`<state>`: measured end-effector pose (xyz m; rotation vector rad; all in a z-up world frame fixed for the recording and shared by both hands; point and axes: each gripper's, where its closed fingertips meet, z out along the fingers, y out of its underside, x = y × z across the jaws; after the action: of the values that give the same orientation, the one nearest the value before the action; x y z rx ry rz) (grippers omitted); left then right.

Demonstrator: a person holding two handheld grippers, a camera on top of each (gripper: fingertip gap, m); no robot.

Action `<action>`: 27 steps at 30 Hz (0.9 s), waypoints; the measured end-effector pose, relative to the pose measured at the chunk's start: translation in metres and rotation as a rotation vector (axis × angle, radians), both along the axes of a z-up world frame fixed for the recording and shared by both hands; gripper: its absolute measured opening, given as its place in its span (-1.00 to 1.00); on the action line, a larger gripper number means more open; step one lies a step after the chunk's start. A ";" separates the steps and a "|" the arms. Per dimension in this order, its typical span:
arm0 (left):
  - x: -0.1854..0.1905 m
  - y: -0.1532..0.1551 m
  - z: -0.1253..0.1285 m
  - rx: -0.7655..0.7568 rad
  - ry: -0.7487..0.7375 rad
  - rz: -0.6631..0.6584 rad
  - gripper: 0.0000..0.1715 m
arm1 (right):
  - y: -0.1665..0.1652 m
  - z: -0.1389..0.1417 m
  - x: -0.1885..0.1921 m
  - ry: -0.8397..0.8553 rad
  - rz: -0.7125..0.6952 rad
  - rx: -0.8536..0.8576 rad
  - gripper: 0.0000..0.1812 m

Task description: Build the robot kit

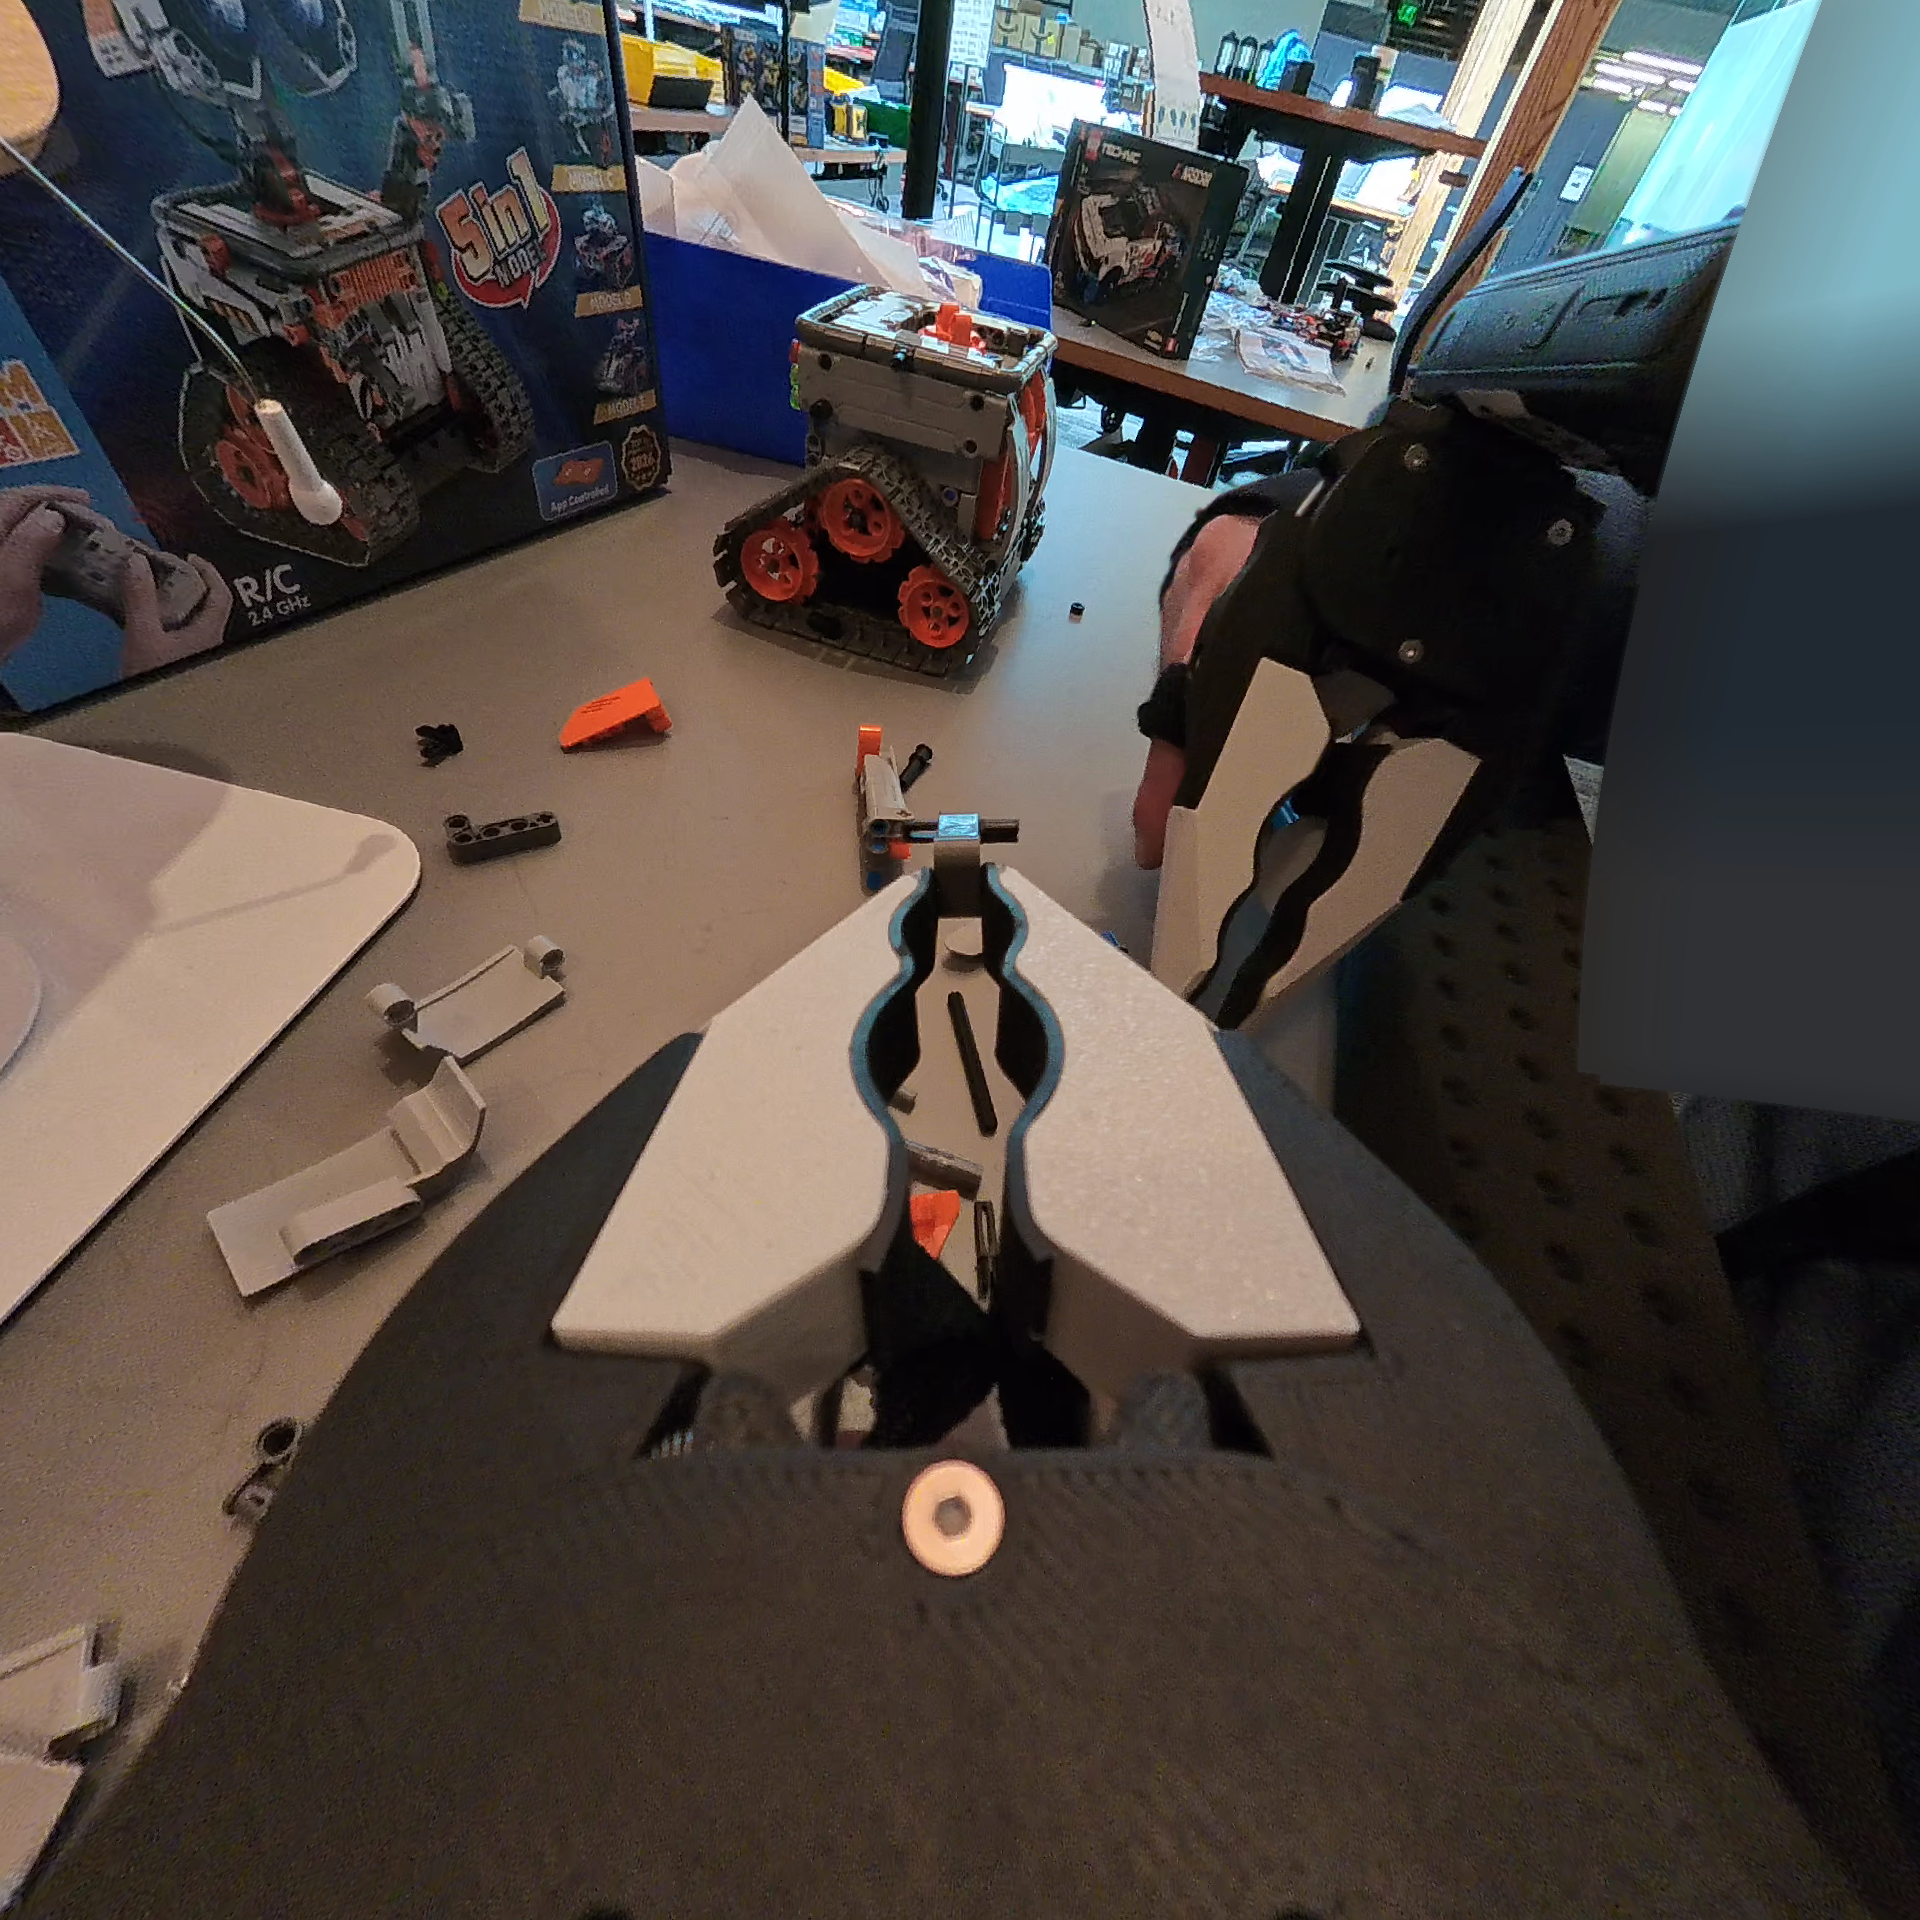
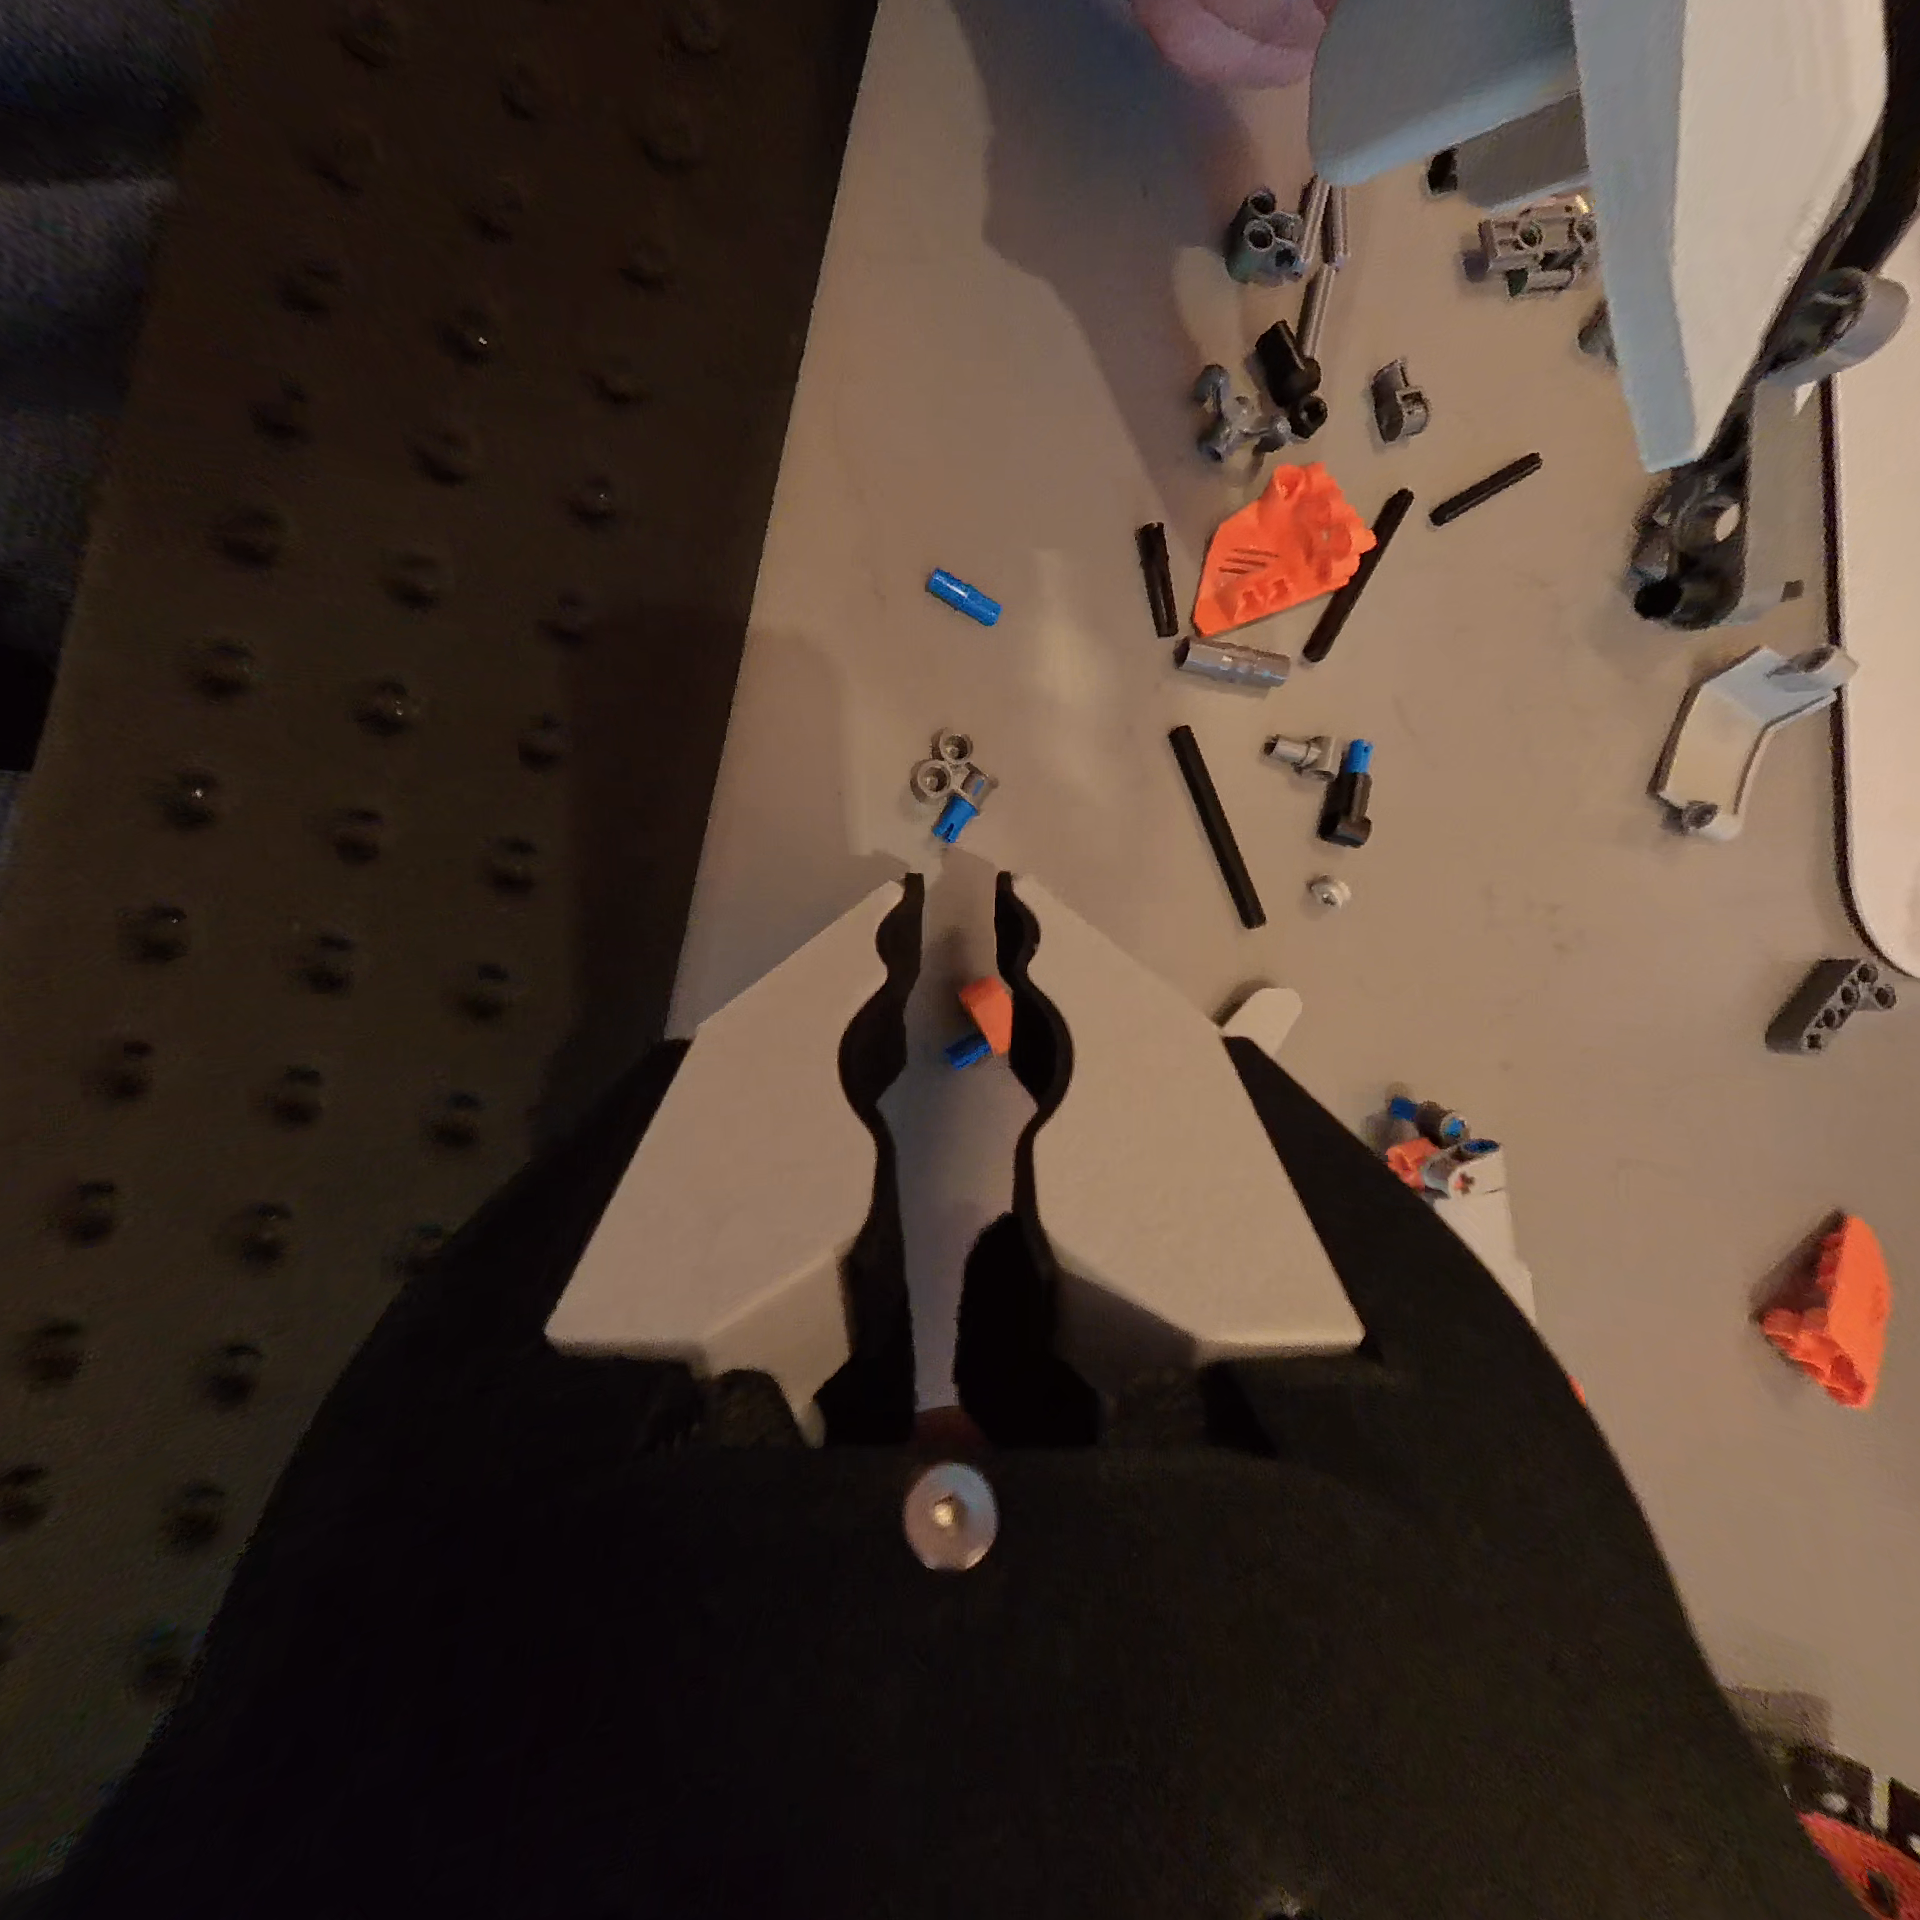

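Cardboard box (image 1: 312,312) with a printed tracked robot stands at the far left of the grey tabletop (image 1: 727,644), and before it lies a white board (image 1: 156,935) with rounded corners. To the right of the board two grey curved panels (image 1: 468,997) lie flat. Behind them are a short black beam (image 1: 502,836) and an orange wedge (image 1: 615,712). Farther back stands a built tracked model (image 1: 894,499) with orange wheels.

In the middle the left hand-held gripper (image 1: 958,883) is closed on a small grey part (image 1: 961,847) that carries a black pin across its top. The part is pinched at the very tips, above the tabletop. Just behind it lies a grey and orange sub-assembly (image 1: 878,795).

In the right wrist view a dark studded mat (image 2: 312,727) covers the left side. Then come a loose blue pin (image 2: 963,597) and a grey connector cluster (image 2: 951,784). The right hand-held gripper (image 2: 958,883) is empty; its fingers stand slightly apart, above the tabletop. Below it, seen through the gap, lies a small orange piece (image 2: 985,1013) with a blue pin. Right of it are a black axle (image 2: 1216,826), an orange panel (image 2: 1283,551) and an orange block (image 2: 1834,1309).
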<state>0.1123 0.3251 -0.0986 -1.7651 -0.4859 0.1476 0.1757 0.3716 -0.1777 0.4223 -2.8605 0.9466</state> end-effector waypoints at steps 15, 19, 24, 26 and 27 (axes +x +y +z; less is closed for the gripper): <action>0.000 0.001 -0.003 -0.009 -0.011 -0.007 -0.93 | -0.021 0.001 0.001 -0.007 0.000 -0.038 -0.82; 0.000 0.001 -0.004 -0.007 -0.016 -0.010 -0.93 | -0.026 -0.002 0.005 0.008 0.090 -0.020 -0.83; 0.000 0.001 -0.004 -0.005 -0.020 -0.008 -0.94 | -0.028 -0.010 0.006 0.002 0.140 0.040 -0.86; 0.000 0.001 -0.004 -0.006 -0.022 -0.010 -0.94 | -0.030 -0.011 0.003 -0.003 0.122 0.042 -0.87; 0.000 0.001 -0.005 -0.006 -0.023 -0.011 -0.93 | -0.030 -0.010 0.002 -0.007 0.116 0.037 -0.88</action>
<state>0.1122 0.3262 -0.1031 -1.7767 -0.4922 0.1213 0.1779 0.3415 -0.1877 0.5954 -2.8914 0.9158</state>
